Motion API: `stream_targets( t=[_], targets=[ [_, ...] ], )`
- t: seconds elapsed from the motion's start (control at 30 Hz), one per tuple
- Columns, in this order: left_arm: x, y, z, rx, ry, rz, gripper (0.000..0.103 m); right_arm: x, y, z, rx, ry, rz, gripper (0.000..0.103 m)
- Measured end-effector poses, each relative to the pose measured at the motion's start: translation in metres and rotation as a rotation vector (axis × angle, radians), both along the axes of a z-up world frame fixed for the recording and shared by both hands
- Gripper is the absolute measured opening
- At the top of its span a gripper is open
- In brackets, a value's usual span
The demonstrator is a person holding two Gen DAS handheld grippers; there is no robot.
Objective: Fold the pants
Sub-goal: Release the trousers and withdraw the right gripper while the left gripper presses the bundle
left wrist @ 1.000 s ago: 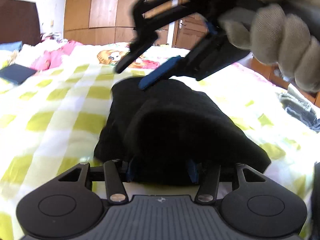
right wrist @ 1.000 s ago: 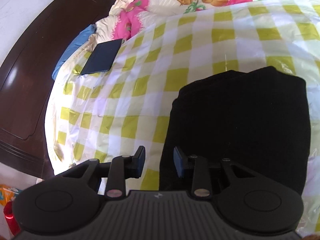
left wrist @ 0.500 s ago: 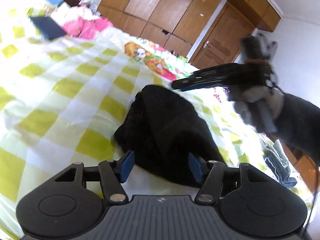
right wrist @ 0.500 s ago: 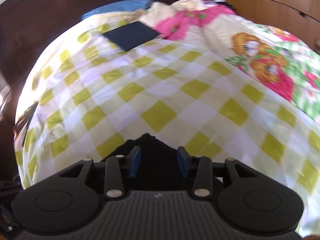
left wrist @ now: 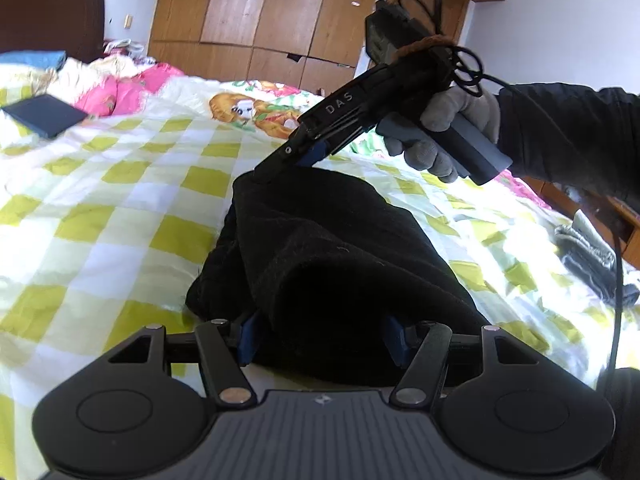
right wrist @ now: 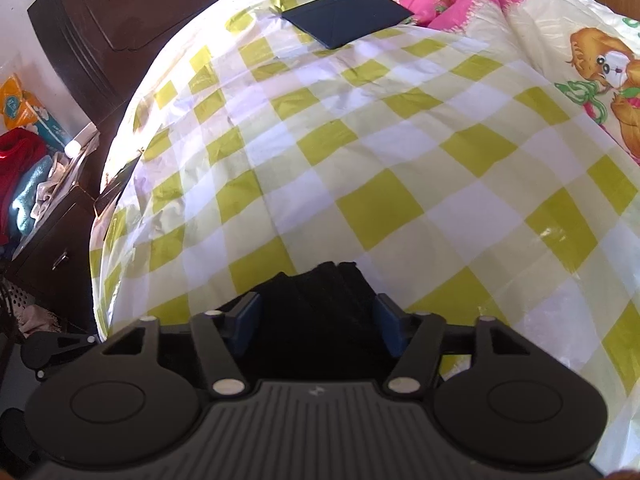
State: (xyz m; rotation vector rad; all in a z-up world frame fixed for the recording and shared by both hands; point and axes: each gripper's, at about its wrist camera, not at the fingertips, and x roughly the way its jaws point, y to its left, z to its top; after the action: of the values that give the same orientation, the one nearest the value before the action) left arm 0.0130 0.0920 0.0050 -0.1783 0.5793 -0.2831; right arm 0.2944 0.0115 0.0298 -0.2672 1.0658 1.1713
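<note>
- The black pants (left wrist: 320, 248) lie as a folded bundle on the checked bedspread (left wrist: 120, 184), one end between each claw's pads.
- The right gripper (right wrist: 316, 324), narrower a second ago, is opening around the far corner.
- The left gripper (left wrist: 320, 340) has widened and straddles the near fold; I judge the fold nearly finished.

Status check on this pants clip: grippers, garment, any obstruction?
Left gripper open, straddling near end of folded black pants. Right gripper jaws opening over far corner, fabric between them. Nothing blocking on checked bedspread.
</note>
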Motion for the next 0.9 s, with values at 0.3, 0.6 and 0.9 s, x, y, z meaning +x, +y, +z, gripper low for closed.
stream_targets(
  t=[0.3, 0.6, 0.9],
  targets=[
    [0.005, 0.002, 0.005, 0.006, -0.023, 0.04, 0.068, -0.026, -0.023, 0.019, 0.019, -0.017, -0.109, 0.009],
    [0.024, 0.02, 0.0, -0.09, -0.023, 0.085, 0.04, 0.002, -0.08, 0.011, 0.072, 0.019, -0.49, 0.007],
    [0.025, 0.034, -0.012, -0.068, 0.008, 0.151, 0.028, 0.006, -0.069, -0.01, 0.05, 0.025, -0.496, 0.014]
  ],
)
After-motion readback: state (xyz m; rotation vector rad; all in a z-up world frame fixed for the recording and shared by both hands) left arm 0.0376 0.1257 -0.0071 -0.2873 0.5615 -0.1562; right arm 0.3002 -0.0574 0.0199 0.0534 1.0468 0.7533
